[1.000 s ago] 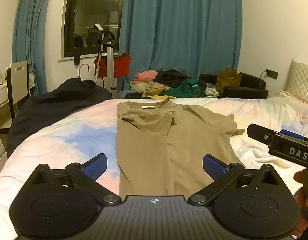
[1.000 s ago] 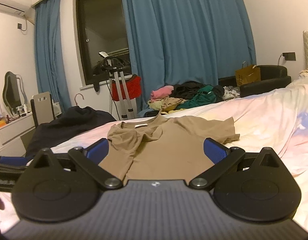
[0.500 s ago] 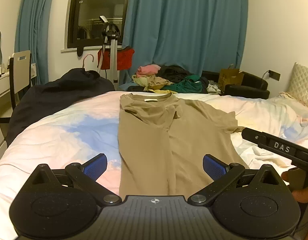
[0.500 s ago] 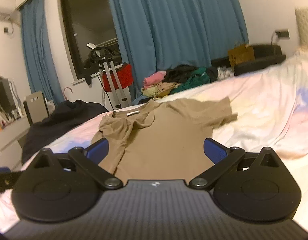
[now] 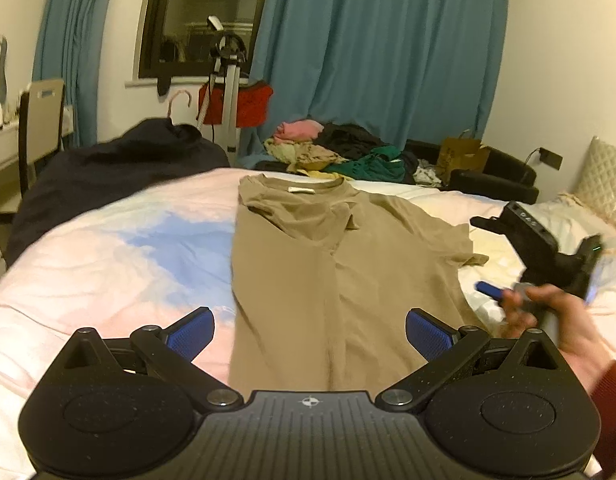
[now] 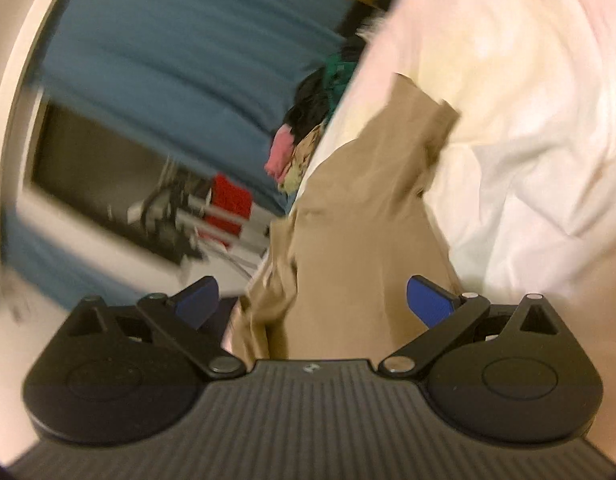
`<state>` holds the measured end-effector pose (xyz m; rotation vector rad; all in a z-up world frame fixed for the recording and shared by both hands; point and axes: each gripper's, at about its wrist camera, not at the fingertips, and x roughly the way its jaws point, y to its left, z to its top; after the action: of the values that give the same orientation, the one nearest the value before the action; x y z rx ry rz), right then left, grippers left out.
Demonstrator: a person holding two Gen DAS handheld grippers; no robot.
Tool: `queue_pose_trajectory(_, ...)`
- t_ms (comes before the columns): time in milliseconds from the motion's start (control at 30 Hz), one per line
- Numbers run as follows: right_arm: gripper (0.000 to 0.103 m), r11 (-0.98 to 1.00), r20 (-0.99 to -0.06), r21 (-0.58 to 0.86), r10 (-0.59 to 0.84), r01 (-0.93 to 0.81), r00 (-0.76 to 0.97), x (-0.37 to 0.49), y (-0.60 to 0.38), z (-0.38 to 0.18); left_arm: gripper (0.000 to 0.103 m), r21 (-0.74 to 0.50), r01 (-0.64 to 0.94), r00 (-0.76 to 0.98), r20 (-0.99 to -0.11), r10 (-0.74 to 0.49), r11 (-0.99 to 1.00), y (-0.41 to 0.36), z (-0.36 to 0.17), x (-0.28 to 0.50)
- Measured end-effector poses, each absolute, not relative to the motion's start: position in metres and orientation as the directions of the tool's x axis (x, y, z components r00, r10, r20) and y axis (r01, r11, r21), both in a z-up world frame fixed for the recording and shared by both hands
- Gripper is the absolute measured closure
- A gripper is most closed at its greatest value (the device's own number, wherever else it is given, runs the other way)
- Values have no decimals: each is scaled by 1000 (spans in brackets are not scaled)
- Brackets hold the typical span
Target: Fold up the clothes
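A tan T-shirt lies on the bed, collar away from me, its left sleeve folded over the chest and its right sleeve spread out. My left gripper hovers open above the shirt's hem, holding nothing. In the left wrist view the right gripper is tilted in a hand beside the spread sleeve. The right wrist view is rolled and blurred: my right gripper is open over the T-shirt, with the sleeve ahead.
The bed sheet is pastel pink, blue and white. A dark garment covers the far left corner. A heap of clothes lies past the bed under blue curtains. A chair stands at left.
The right gripper has rolled sharply sideways and swung toward the shirt's spread right sleeve. The left gripper has risen a little and tilted down over the hem. The shirt has not moved.
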<state>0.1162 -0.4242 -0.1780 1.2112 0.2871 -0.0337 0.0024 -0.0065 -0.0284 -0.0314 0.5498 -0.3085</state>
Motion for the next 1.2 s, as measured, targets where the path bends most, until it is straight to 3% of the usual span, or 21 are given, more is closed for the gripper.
queue_pose_trajectory(167,5,375,-257,901,63,216,964,163,-446,-204,0,-90,291,799,-525,-294,953,-15,-40,16)
queue_pose_trajectory(233,27,410,-282,879,34,244,959,181,-451,-211,0,-125,289,790,-529,-311,949,-16,-45,25)
queue_pose_trajectory(567,27,567,-279,758,-164,322,946,251,-462,-213,0,-281,281,748,-536,-393,918,-12,-58,72)
queue_pose_trajectory(600,40,578,-277,747,-178,328,944,256,-464,-211,0,-291,275,746,-536,-395,916,-10,-59,75)
queue_pose_trajectory(633,61,589,-278,736,-186,334,942,262,-466,-209,0,-302,270,744,-537,-397,914,-8,-59,78)
queue_pose_trajectory(667,72,604,-298,715,-193,353,935,267,-467,-206,0,-312,264,743,-538,-399,913,-5,-60,80)
queue_pose_trajectory(700,92,620,-328,687,-200,379,923,271,-468,-203,0,-323,258,741,-538,-401,911,-3,-61,83)
queue_pose_trajectory(733,96,651,-344,649,-211,394,915,273,-465,-197,0,-333,252,740,-539,-403,909,-1,-61,86)
queue_pose_trajectory(900,96,819,-318,429,-258,381,912,275,-428,-134,0,-357,219,754,-529,-390,908,17,-58,90)
queue_pose_trajectory(1067,97,932,-251,233,-219,279,943,280,-361,-62,0,-336,132,803,-515,-299,933,51,-48,80)
queue_pose_trajectory(1200,97,972,-255,130,-157,195,954,295,-297,-36,0,-341,67,830,-503,-243,938,79,-41,77)
